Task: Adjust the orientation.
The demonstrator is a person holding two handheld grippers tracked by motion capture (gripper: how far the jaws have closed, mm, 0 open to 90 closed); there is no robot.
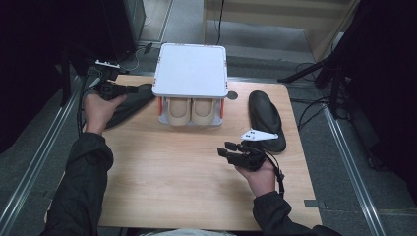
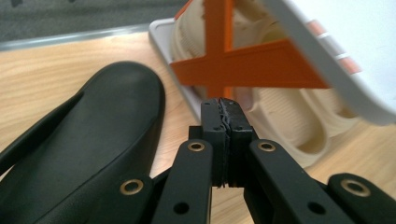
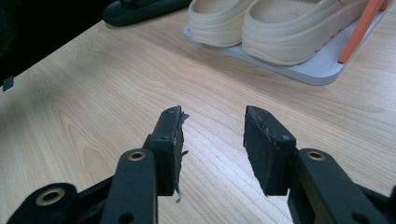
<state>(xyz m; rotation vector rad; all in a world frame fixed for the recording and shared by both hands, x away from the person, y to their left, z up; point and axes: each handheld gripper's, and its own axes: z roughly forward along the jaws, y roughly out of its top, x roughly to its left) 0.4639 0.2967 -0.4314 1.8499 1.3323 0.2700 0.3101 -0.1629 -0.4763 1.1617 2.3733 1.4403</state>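
1. Target: the black rubber slipper (image 1: 129, 104) lies flat on the light wooden table (image 1: 187, 177), just left of the white two-tier shoe rack (image 1: 191, 69).
2. Left gripper (image 1: 129, 89): jaws clenched, nothing between them, tips over the slipper's near edge. Reopen before grasping its rim.
3. Right gripper (image 1: 227, 150): jaws released and empty; the second black slipper (image 1: 265, 118) lies just behind it.
4. Keep clear of the cream foam clogs (image 1: 191, 110) on the rack.

matt black sandal (image 2: 93, 140), wood-grain table (image 3: 93, 93)
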